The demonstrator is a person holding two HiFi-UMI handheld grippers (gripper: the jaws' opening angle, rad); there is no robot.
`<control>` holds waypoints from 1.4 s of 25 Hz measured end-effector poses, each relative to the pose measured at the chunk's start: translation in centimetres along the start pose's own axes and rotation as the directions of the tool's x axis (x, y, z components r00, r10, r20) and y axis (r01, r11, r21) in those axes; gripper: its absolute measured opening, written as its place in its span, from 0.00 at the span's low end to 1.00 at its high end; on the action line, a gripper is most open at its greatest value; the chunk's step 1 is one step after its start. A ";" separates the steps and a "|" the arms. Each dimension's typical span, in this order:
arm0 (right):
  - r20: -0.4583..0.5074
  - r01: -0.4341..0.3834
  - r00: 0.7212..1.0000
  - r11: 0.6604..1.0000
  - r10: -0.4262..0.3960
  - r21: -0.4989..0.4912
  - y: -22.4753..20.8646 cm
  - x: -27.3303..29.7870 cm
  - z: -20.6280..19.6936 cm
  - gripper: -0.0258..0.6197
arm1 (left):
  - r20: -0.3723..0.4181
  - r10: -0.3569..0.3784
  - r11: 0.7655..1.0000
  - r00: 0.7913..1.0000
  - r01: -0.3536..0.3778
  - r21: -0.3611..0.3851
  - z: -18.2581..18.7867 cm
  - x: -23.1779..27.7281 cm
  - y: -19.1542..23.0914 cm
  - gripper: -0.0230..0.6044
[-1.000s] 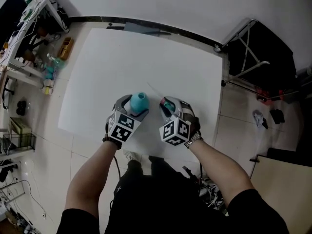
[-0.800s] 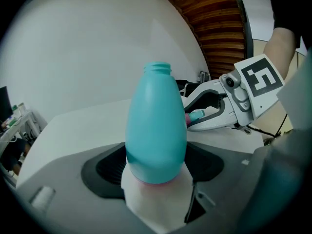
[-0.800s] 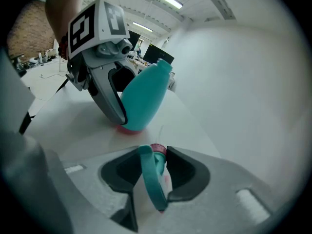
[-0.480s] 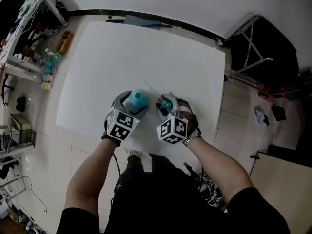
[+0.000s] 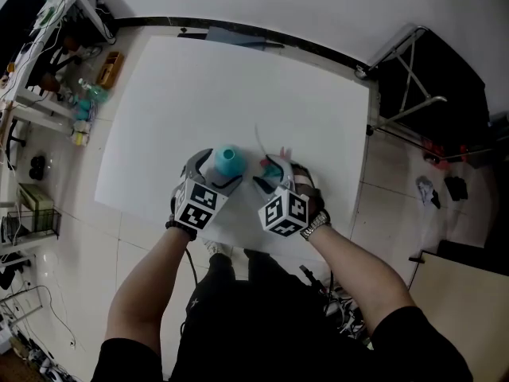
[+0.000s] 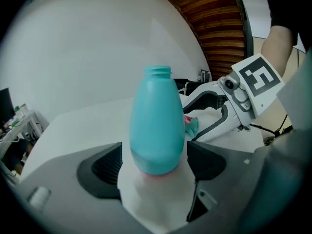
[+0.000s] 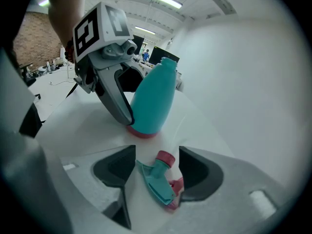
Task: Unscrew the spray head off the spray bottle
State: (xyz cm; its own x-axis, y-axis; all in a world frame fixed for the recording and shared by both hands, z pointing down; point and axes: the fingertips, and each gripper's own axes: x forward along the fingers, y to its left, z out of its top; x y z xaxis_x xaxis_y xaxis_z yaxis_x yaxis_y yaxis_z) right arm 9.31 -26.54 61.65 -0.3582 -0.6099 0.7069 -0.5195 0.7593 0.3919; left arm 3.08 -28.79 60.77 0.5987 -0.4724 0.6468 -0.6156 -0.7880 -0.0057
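Note:
The teal spray bottle [image 5: 227,161] stands upright on the white table [image 5: 199,86], its threaded neck bare and open [image 6: 157,72]. My left gripper [image 5: 215,173] brackets its lower body [image 6: 156,130]; its jaws are opening and a thin gap shows beside the pads. The teal spray head [image 7: 158,182] with its pink collar lies on the table between the jaws of my right gripper [image 7: 156,172]. Those jaws are opening too, clear of it on both sides. In the head view the spray head [image 5: 273,165] lies just right of the bottle, its thin tube [image 5: 258,138] pointing away.
A cluttered shelf [image 5: 56,54] stands off the table's left side and a black folding stand [image 5: 421,70] to its right. A dark strip [image 5: 231,37] runs along the far edge. Both grippers work near the table's front edge, close together.
My right gripper's jaws have spread and the spray head has come to rest on the table between them. The left gripper and the bottle have stayed in place.

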 end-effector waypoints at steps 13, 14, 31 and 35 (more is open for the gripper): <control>0.065 0.029 0.997 0.996 -0.035 0.082 0.1 -3.3 3.1 0.45 | 0.064 0.027 0.999 0.998 -0.026 -0.022 0.5 -4.8 -0.1 0.60; 0.075 0.035 0.996 0.994 -0.043 0.101 0.0 -3.8 3.6 0.45 | 0.072 0.026 0.999 0.997 -0.025 -0.025 0.7 -5.3 -0.3 0.56; 0.134 0.095 0.979 0.927 -0.153 0.362 0.0 -11.3 7.4 0.03 | 0.217 0.034 0.994 0.975 -0.011 -0.106 6.2 -11.7 -3.8 0.06; 0.134 0.065 0.981 0.895 -0.137 0.440 0.3 -11.6 8.1 0.03 | 0.214 0.035 0.994 0.976 -0.012 -0.108 6.9 -12.3 -4.1 0.06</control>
State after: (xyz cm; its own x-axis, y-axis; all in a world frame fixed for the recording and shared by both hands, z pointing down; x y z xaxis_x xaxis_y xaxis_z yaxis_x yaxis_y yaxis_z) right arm 7.06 -21.06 48.82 -0.3845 -0.7333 0.5608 -0.8301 0.5404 0.1374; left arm 1.83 -22.50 47.57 0.6728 -0.5728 0.4682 -0.6741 -0.7354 0.0689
